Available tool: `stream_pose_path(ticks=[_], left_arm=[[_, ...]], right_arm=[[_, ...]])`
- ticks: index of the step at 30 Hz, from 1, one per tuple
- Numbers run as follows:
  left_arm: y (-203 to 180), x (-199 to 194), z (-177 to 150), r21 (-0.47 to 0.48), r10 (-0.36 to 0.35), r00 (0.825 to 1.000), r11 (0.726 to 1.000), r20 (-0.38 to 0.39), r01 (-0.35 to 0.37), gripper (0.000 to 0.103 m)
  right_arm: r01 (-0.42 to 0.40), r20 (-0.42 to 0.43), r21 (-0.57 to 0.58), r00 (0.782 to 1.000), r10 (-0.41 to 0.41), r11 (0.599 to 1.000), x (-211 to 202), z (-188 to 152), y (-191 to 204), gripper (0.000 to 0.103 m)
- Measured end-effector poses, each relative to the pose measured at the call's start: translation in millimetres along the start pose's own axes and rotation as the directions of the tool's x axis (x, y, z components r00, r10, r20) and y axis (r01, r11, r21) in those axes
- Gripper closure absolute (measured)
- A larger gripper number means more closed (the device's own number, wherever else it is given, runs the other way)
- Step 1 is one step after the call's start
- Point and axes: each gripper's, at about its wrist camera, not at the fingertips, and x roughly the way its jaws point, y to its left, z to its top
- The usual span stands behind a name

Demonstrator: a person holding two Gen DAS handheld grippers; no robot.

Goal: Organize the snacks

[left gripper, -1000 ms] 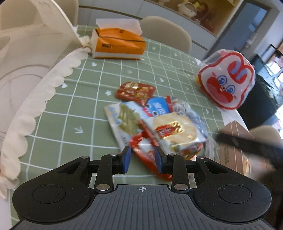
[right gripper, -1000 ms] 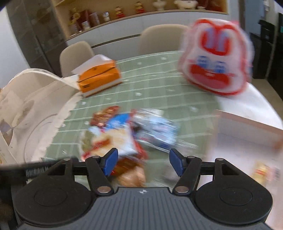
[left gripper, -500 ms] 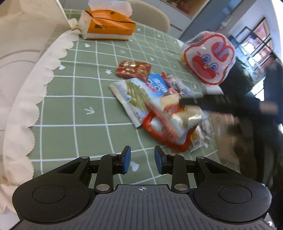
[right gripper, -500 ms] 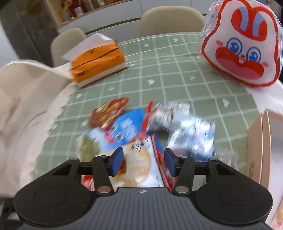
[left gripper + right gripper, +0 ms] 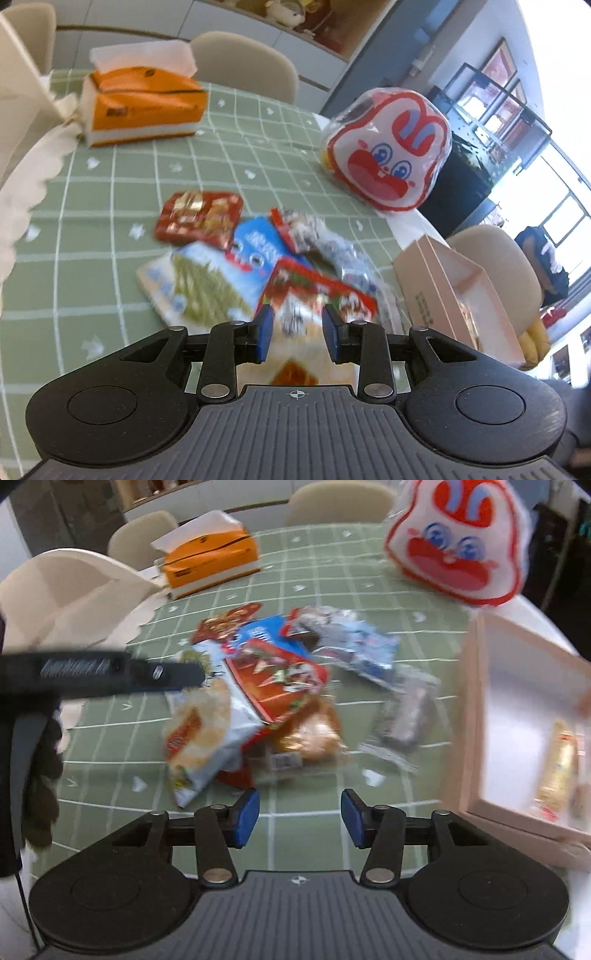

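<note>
A pile of snack packets lies on the green checked tablecloth [image 5: 110,177]: a red packet [image 5: 199,218], a blue one [image 5: 258,251], a red picture packet [image 5: 277,679], a rice cracker packet [image 5: 199,731], a bun [image 5: 314,734] and a clear-wrapped dark bar [image 5: 402,716]. My left gripper [image 5: 297,332] hovers over the near edge of the pile. Its jaws stand narrowly apart and the blurred cracker packet shows through the gap. In the right wrist view the left gripper [image 5: 195,672] reaches in from the left. My right gripper [image 5: 300,818] is open over bare cloth, just short of the pile.
An open pink box [image 5: 476,709] on the right holds a yellow snack bar [image 5: 557,764]. A bunny-face bag [image 5: 391,155] and an orange tissue box [image 5: 144,107] stand further back. A cream scalloped cloth [image 5: 22,177] covers the left edge. Chairs ring the table.
My left gripper has swung in over the pile, and the right one no longer crosses its view. My right gripper has drawn back from the packets toward the box, and its jaws are narrower.
</note>
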Motion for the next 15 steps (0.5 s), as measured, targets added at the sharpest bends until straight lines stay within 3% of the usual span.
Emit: stream_pose_path(ticks=[4, 6, 9, 15], left_arm=[[0.4, 10.2, 1.5, 0.010, 0.004, 0.998, 1.000, -0.068, -0.004, 0.071], [-4.9, 3.1, -9.6, 0.063, 0.008, 0.996, 0.998, -0.089, -0.002, 0.072], [-10.0, -12.0, -33.1, 0.116, 0.020, 0.992, 0.993, -0.125, -0.006, 0.073], [-8.4, -35.1, -70.4, 0.087, -0.011, 0.983, 0.996, -0.184, 0.027, 0.074]], right_arm=[[-0.022, 0.072, 0.080, 0.997, 0.017, 0.997, -14.2, 3.5, -10.4, 0.052], [-0.050, 0.108, 0.138, 0.994, 0.035, 0.989, -18.8, 10.7, -15.6, 0.041], [-0.061, 0.141, 0.187, 0.989, 0.035, 0.980, -12.1, 23.2, -12.6, 0.038], [-0.058, 0.026, 0.211, 0.998, 0.053, 0.976, 28.9, 41.9, 23.8, 0.038]])
